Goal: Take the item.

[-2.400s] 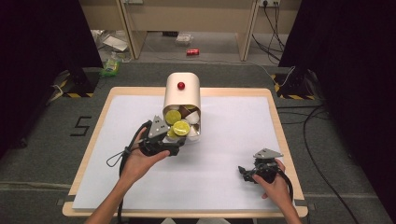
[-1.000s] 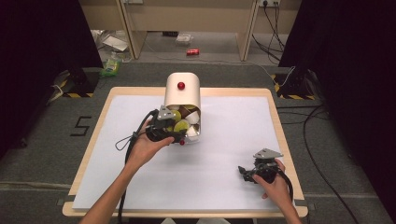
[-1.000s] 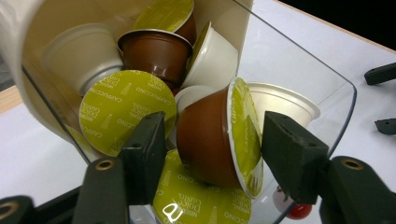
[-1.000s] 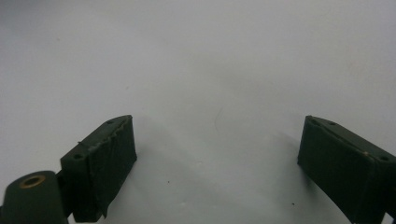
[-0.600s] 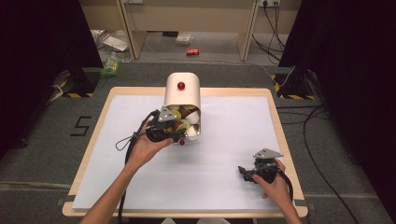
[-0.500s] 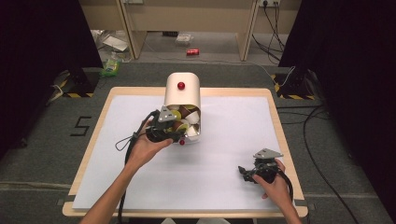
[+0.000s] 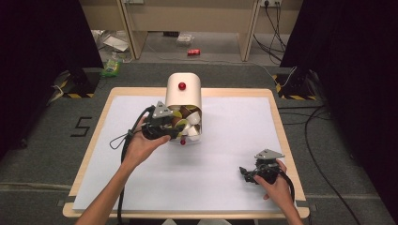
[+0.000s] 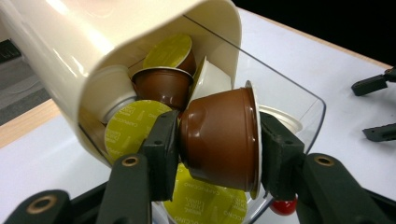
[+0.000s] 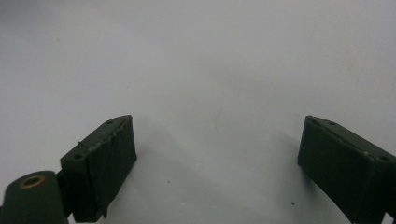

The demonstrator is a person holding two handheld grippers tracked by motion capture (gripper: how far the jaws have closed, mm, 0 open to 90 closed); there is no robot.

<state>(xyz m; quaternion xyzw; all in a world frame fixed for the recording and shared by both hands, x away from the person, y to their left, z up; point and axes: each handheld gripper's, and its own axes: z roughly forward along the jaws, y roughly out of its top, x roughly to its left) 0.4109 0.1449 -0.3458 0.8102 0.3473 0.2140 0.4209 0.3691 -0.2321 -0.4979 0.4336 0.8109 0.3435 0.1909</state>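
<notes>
Left claw (image 8: 217, 140): you grip 1 brown capsule (image 8: 219, 135) at the cream dispenser (image 7: 184, 93) mouth, mid-bench toward the far edge; its axis spans your jaws | Right claw (image 9: 217, 168): wide open, empty, near-right corner.

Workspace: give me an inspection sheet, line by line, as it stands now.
Surface: white sheet on a wood-edged table.
Job's things: cream container lying on its side with its clear open end toward the person, holding brown, yellow-lidded and white capsules; brown capsule at its mouth; red knob on top.
Clutter: nothing seen on the table.
Grippers: left gripper shut on the brown capsule; right gripper open, holding nothing, low over the sheet near the right front corner.
Cables: black cable looping from the left gripper; more on the floor at right.
Surroundings: grey floor, litter and a red can beyond the table, dark curtains.
</notes>
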